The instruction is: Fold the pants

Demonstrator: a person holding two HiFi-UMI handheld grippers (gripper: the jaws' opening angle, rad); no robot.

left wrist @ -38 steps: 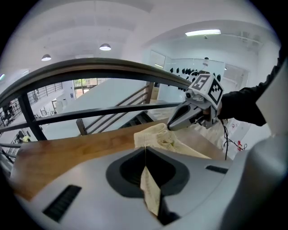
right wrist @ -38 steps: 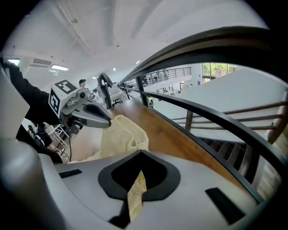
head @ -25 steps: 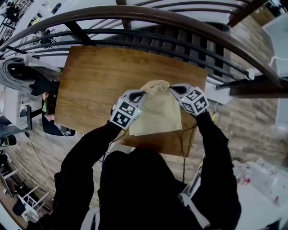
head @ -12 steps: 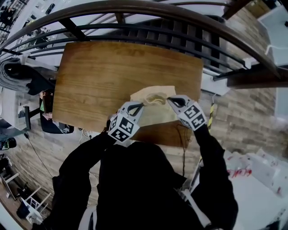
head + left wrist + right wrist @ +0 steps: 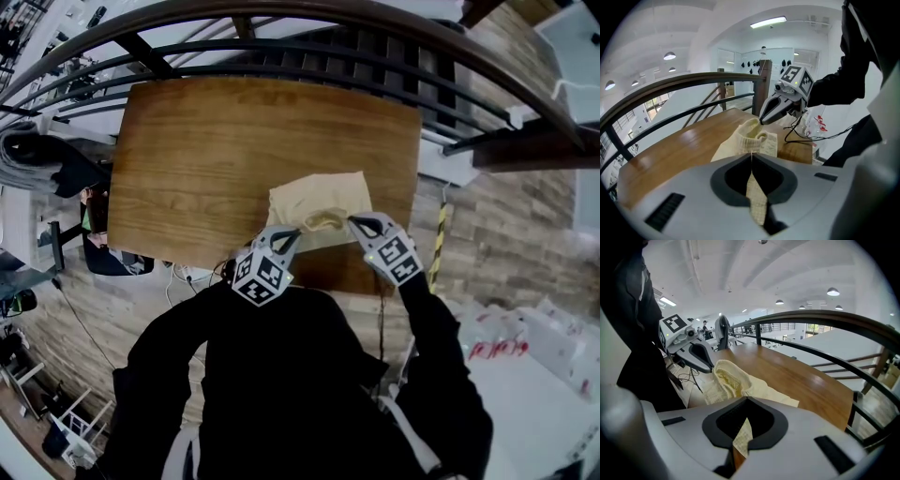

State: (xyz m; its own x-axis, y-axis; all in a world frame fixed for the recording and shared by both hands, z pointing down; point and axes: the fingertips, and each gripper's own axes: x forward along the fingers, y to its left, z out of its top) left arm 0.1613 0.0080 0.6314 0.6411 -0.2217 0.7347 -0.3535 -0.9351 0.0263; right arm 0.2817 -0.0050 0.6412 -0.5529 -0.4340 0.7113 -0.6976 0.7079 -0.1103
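Note:
The cream pants [image 5: 319, 199] lie in a short folded stack on the wooden table [image 5: 206, 159], near its front right edge. My left gripper [image 5: 287, 238] is shut on a strip of the cream cloth, which shows between its jaws in the left gripper view [image 5: 751, 154]. My right gripper [image 5: 354, 221] is shut on the cloth at the other side [image 5: 746, 420]. Between the two grips the ribbed waistband [image 5: 751, 132] bulges up in a loop. Each gripper view also shows the other gripper, the right gripper [image 5: 765, 118] and the left gripper [image 5: 708, 365], close beside the pants [image 5: 736, 380].
A dark curved railing [image 5: 281, 47] runs past the table's far edge. Cables [image 5: 382, 309] hang off the near right corner. A yellow-black strip [image 5: 437, 248] marks the floor at right, and a white surface with red-marked items [image 5: 525, 347] lies lower right.
Both grippers have drawn the held end of the pants back toward the person and slightly down, folding the cloth over itself. The stack is now shorter and sits at the table's front edge.

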